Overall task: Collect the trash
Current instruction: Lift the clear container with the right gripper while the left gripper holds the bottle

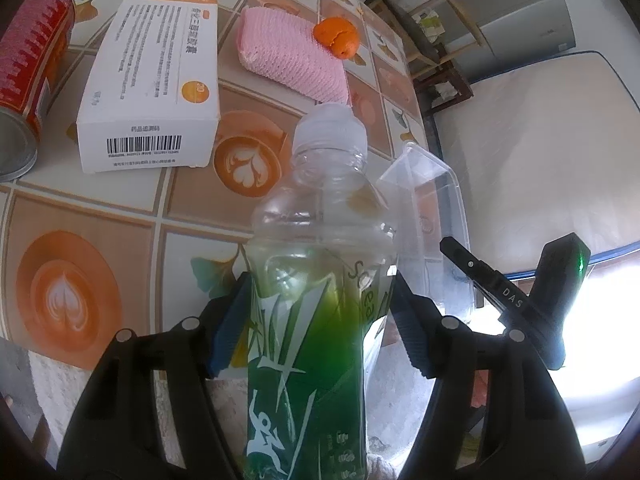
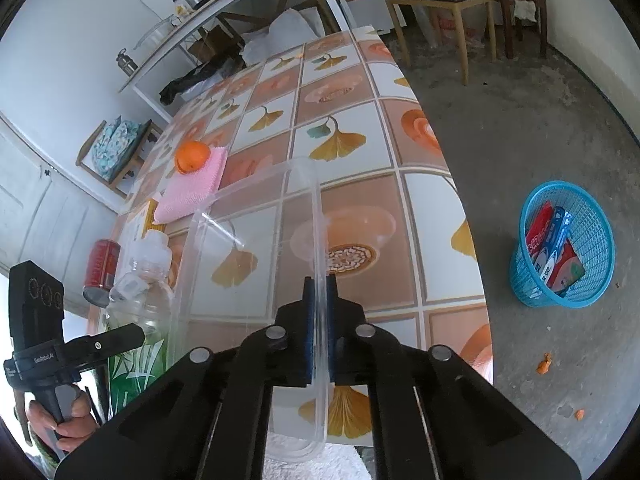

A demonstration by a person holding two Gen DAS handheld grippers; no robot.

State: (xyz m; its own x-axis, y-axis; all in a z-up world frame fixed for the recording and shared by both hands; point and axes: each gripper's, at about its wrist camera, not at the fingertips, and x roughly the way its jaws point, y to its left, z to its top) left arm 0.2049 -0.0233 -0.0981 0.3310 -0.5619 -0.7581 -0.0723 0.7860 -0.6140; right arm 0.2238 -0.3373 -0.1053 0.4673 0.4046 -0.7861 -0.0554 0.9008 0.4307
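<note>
While both claws are occupied, two items of trash are in hand over the near edge of the counter (image 2: 348, 136). The left claw (image 1: 316, 320) is clamped across the green-labelled waist of a plastic bottle (image 1: 320, 216); it looks nearly empty, hence light, and the thin wall would dent under pressure. The right claw (image 2: 320, 328) is fully closed on the rim wall of a clear plastic container (image 2: 256, 208), which looks light, springy and slick; a hold lower on the wall should twist less. At about 3 o'clock in the right view a blue basket (image 2: 560, 248) stands on the floor. The bottle's base is cut off. The container's far corner is hard to trace against the pattern.
</note>
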